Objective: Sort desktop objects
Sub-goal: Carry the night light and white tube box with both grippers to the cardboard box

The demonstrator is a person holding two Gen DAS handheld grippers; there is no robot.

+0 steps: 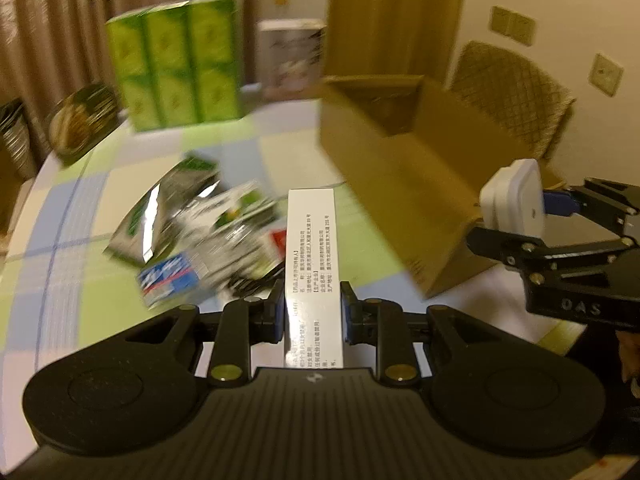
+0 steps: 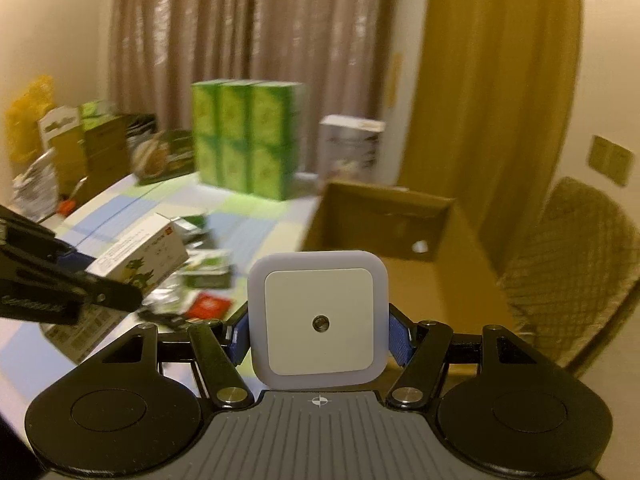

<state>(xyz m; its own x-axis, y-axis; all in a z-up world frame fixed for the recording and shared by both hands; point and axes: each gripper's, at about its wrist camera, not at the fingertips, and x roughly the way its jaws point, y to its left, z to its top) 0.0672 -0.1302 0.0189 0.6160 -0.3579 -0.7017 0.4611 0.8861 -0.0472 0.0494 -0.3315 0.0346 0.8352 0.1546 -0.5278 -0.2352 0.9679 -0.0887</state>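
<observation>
My left gripper (image 1: 313, 316) is shut on a white medicine box (image 1: 311, 256) with printed text, held above the table; it also shows in the right wrist view (image 2: 140, 258). My right gripper (image 2: 320, 336) is shut on a white square night light (image 2: 318, 316), held in front of an open cardboard box (image 2: 400, 248). In the left wrist view the night light (image 1: 514, 200) hangs by the near corner of the cardboard box (image 1: 400, 168). A pile of foil packets and small boxes (image 1: 192, 224) lies on the checked tablecloth (image 1: 80, 200).
A stack of green cartons (image 1: 176, 64) and a white box (image 1: 292, 56) stand at the table's far edge. A wicker chair (image 2: 572, 280) stands right of the cardboard box. Curtains hang behind. More boxes and bags (image 2: 68, 148) crowd the far left.
</observation>
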